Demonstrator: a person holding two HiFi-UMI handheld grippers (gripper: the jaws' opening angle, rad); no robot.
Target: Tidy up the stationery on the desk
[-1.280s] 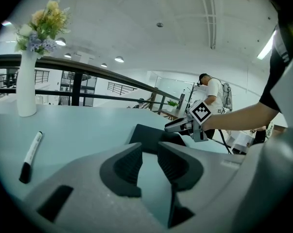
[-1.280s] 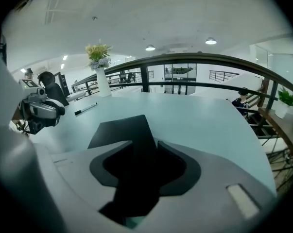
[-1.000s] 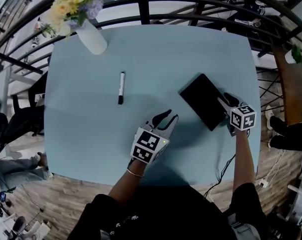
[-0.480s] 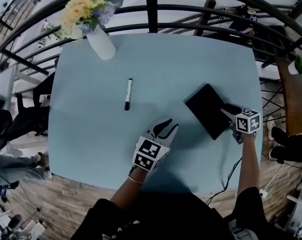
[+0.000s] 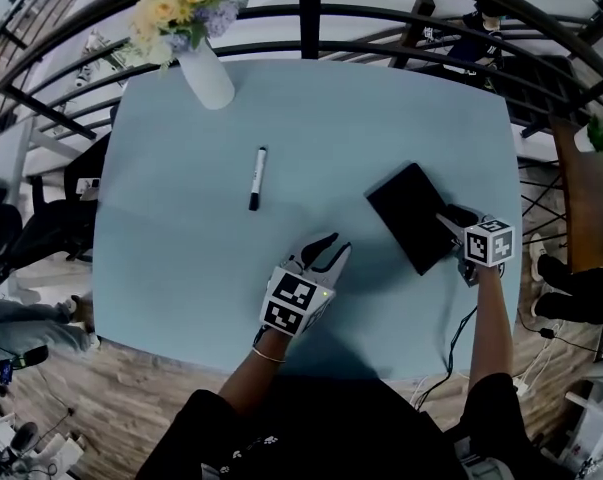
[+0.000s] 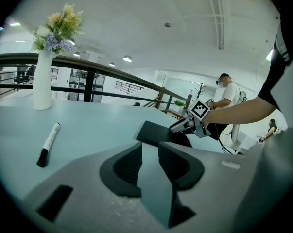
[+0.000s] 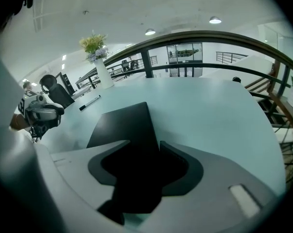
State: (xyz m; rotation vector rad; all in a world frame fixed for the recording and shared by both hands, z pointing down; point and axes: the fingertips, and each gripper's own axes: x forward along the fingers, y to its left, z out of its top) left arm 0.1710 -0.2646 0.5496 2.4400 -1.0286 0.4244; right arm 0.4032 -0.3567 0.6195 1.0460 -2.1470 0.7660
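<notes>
A black notebook [image 5: 409, 213] lies on the light blue desk [image 5: 181, 258] at the right. My right gripper [image 5: 447, 222] is shut on its near right edge, and the dark cover [image 7: 124, 125] fills the space between the jaws. From the left gripper view, the notebook [image 6: 158, 134] looks slightly raised at the held end. A black-and-white marker [image 5: 256, 178] lies loose left of centre. My left gripper [image 5: 333, 248] hovers near the desk's front middle, open with nothing in it; only bare desk shows between its jaws [image 6: 150, 147].
A white vase [image 5: 208, 78] of flowers stands at the desk's far left corner. A dark railing [image 5: 311, 13] runs behind the desk. A cable [image 5: 451, 338] hangs off the front right edge. Another person [image 6: 229, 93] stands in the background.
The head view has shifted a little. My right gripper keeps its hold on the notebook. The left gripper has drifted slightly, still open.
</notes>
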